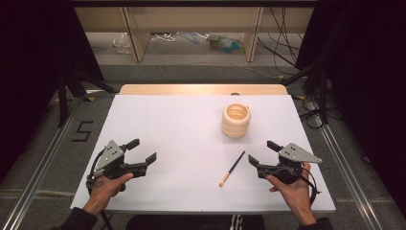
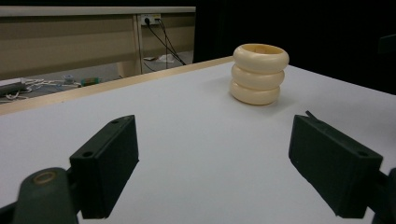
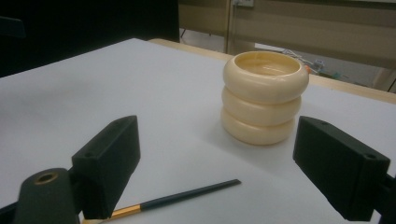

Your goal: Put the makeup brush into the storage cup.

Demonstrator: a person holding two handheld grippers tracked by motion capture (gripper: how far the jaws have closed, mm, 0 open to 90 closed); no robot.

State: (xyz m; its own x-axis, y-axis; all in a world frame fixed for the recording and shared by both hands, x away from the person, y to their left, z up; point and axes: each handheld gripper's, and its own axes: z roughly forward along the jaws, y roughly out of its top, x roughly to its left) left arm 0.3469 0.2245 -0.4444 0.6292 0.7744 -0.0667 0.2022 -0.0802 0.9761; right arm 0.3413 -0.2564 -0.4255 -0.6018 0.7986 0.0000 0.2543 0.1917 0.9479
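Observation:
A cream ribbed holder, shaped like three stacked rings and open at the top, stands upright on the white table right of centre; it is also in the left gripper view and the right gripper view. A thin dark brush with a gold ferrule lies flat on the table in front of it. My left gripper rests open at the near left, jaws empty. Just right of the brush, my right gripper is open and empty.
The wooden table edge runs along the far side. Beyond it is a wooden bench with cables and small clutter on the floor underneath. Metal rails and dark curtains flank the table.

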